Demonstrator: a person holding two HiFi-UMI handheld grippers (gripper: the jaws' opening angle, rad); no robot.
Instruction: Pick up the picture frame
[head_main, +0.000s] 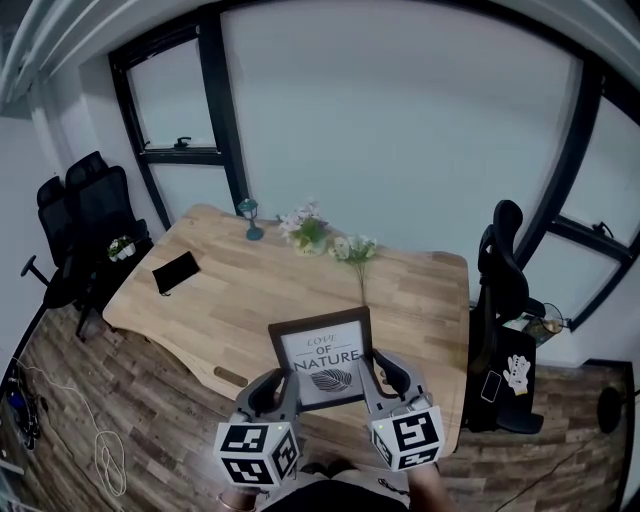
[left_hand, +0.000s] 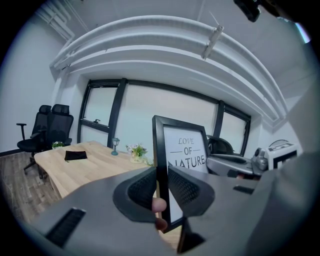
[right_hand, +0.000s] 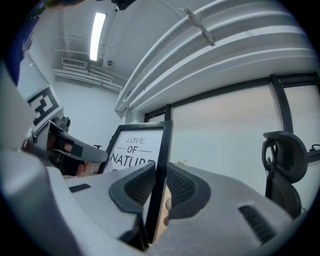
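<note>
A black picture frame (head_main: 322, 357) with a white print reading "LOVE OF NATURE" is held up in the air above the near edge of the wooden table (head_main: 240, 300). My left gripper (head_main: 281, 385) is shut on the frame's left edge (left_hand: 161, 165), pads pressing the black border from both sides. On the opposite side, my right gripper (head_main: 384, 372) is shut on the right edge (right_hand: 161, 170). The frame (left_hand: 185, 150) stands upright and faces me. In the right gripper view the frame's print (right_hand: 132, 147) shows to the left of the jaws.
On the table lie a black pouch (head_main: 176, 271) at the left, a small teal lamp (head_main: 249, 217) and two flower posies (head_main: 306, 231) at the far edge. Black office chairs stand at the left (head_main: 85, 215) and right (head_main: 505, 300). Windows line the far wall.
</note>
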